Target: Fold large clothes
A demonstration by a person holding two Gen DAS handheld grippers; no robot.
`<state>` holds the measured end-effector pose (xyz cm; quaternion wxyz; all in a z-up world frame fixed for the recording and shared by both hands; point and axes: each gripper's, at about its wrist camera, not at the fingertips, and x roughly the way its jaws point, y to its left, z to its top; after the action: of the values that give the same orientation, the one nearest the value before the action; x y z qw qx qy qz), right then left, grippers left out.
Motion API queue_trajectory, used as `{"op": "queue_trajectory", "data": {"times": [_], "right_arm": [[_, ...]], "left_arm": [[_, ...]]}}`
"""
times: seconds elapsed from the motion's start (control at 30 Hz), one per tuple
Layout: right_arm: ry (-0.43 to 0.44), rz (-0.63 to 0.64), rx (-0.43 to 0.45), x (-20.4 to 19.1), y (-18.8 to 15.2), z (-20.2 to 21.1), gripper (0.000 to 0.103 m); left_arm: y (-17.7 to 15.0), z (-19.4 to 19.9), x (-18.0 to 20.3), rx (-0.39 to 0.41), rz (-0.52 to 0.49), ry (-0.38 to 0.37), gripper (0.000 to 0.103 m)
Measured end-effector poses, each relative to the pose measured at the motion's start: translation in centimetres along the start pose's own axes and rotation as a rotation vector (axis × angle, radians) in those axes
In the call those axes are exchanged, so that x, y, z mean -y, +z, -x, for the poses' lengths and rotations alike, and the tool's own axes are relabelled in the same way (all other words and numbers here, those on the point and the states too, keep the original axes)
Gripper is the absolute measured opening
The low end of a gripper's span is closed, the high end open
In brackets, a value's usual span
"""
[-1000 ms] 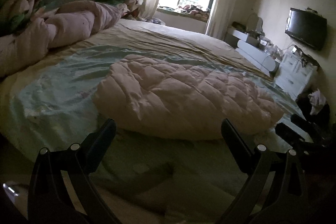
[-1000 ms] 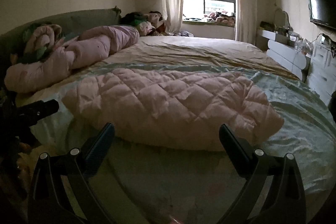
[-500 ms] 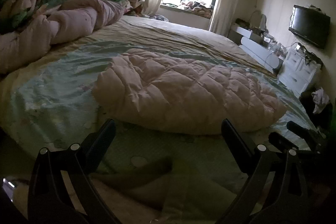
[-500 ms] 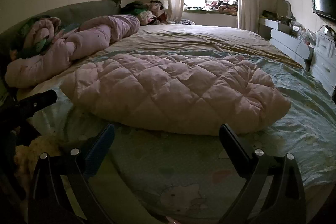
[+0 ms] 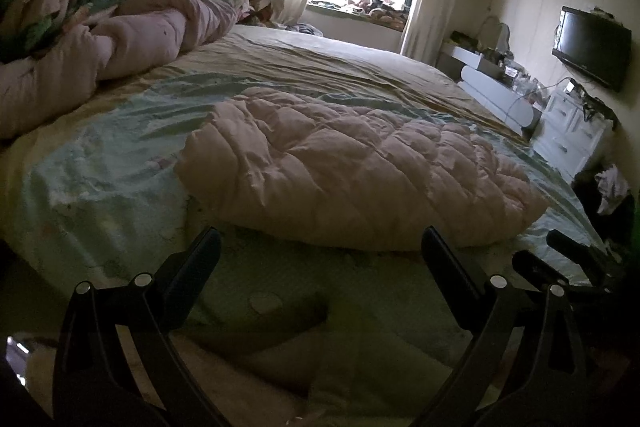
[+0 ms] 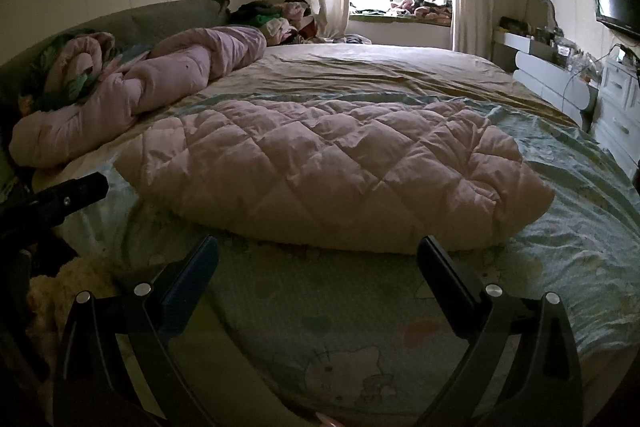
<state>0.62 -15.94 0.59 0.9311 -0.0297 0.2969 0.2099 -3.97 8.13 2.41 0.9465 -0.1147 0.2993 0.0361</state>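
Jaws wide apart before puffy pink quilted garment (image 6: 332, 171), folded flat.

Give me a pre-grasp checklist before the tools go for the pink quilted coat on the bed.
1. Left tool open and holding nothing: ok.
2. Right tool open and holding nothing: ok.
3. Pink quilted coat lies flat on the green sheet, near edge facing both tools: ok.
4. Neither tool touches the coat yet; sheet shows between tips and hem: ok.
5. Nothing lies on top of the coat; the rolled pink duvet sits apart by the headboard: ok.
6. Sleeves, collar or zipper located for fold lines: cannot tell.
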Motion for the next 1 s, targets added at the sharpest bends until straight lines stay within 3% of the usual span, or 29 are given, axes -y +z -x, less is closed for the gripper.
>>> {"op": "queue_trajectory", "data": {"times": [1.0], "right_arm": [[-0.002,0.004,0.000,0.20,-0.02,0.00,0.099]], "left_arm": [[-0.02,-0.12,0.22,-0.002,-0.016,0.031,0.094]]}}
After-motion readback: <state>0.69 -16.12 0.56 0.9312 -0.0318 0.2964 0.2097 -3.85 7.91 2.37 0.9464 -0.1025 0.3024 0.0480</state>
